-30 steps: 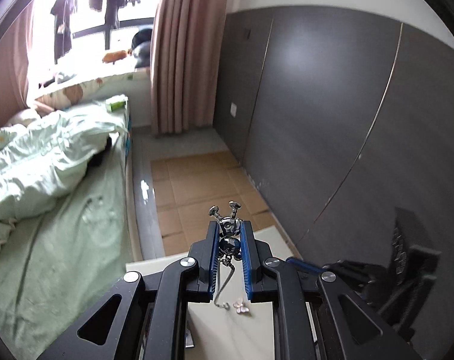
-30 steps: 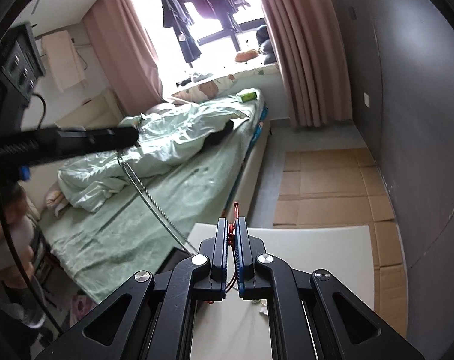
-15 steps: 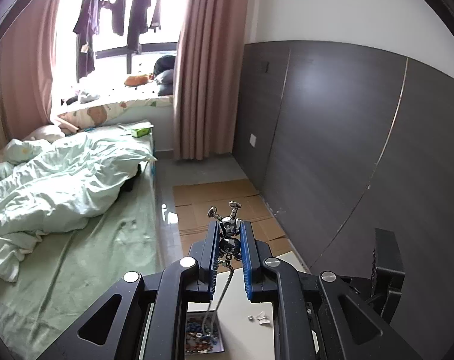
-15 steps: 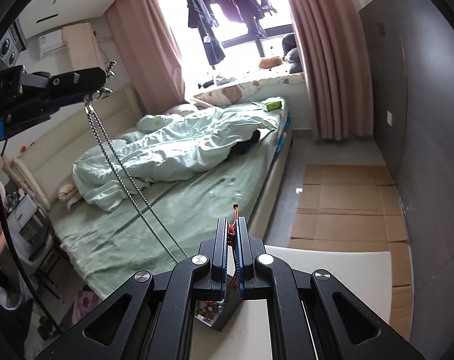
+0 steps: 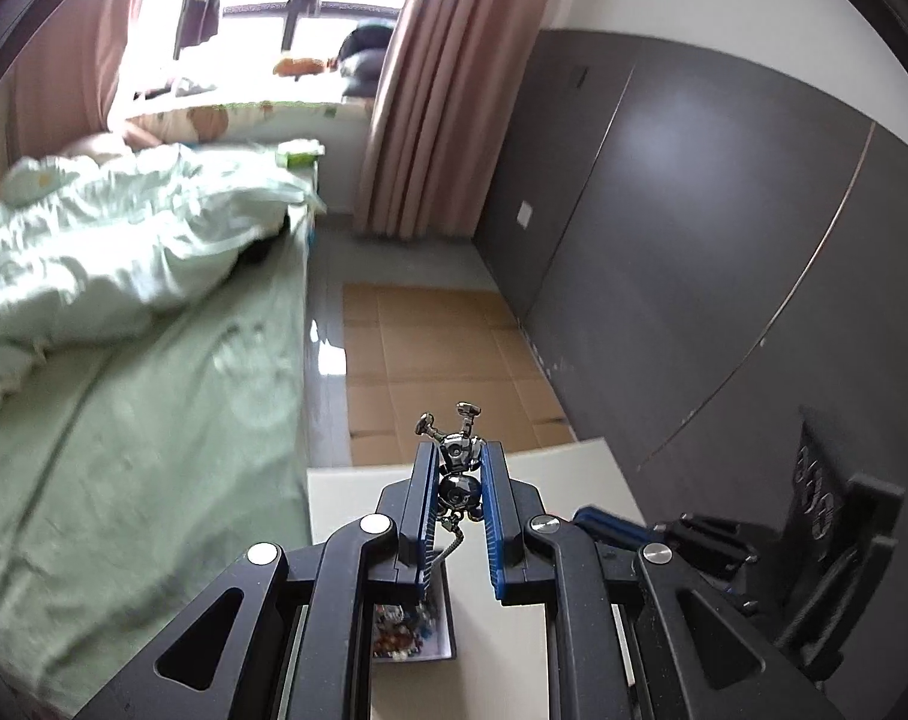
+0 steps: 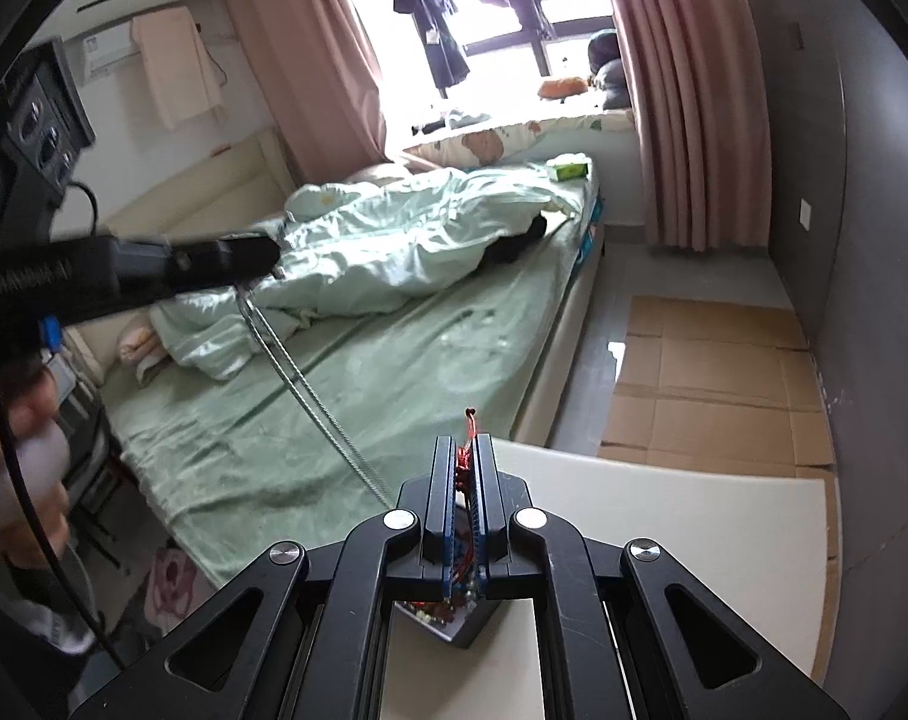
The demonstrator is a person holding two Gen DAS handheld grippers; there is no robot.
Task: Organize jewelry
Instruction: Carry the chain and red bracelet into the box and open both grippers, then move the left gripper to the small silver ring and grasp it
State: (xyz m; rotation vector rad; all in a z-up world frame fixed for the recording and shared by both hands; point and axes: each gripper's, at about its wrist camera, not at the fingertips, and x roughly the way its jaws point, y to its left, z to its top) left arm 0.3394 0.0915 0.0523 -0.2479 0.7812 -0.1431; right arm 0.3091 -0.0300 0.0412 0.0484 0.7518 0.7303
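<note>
My left gripper (image 5: 459, 456) is shut on a silver robot-shaped pendant (image 5: 457, 483); its chain (image 5: 441, 558) hangs down toward a small dark jewelry box (image 5: 415, 630) full of beads on the white table (image 5: 358, 498). In the right wrist view the same left gripper (image 6: 256, 258) juts in from the left, with the silver chain (image 6: 310, 402) trailing down from it. My right gripper (image 6: 467, 450) is shut on a red cord (image 6: 469, 420), above the jewelry box (image 6: 454, 615).
A bed (image 5: 124, 420) with a pale green sheet and a rumpled duvet borders the table's left side. Dark wall panels (image 5: 724, 240) stand at the right, cardboard sheets (image 5: 442, 354) cover the floor beyond the table. A person's hand (image 6: 28, 420) holds the left gripper's handle.
The left gripper has swung and dropped with the pendant, so the table edge and jewelry box show below it. In the right view the left gripper now sits lower, and the right has shifted sideways.
</note>
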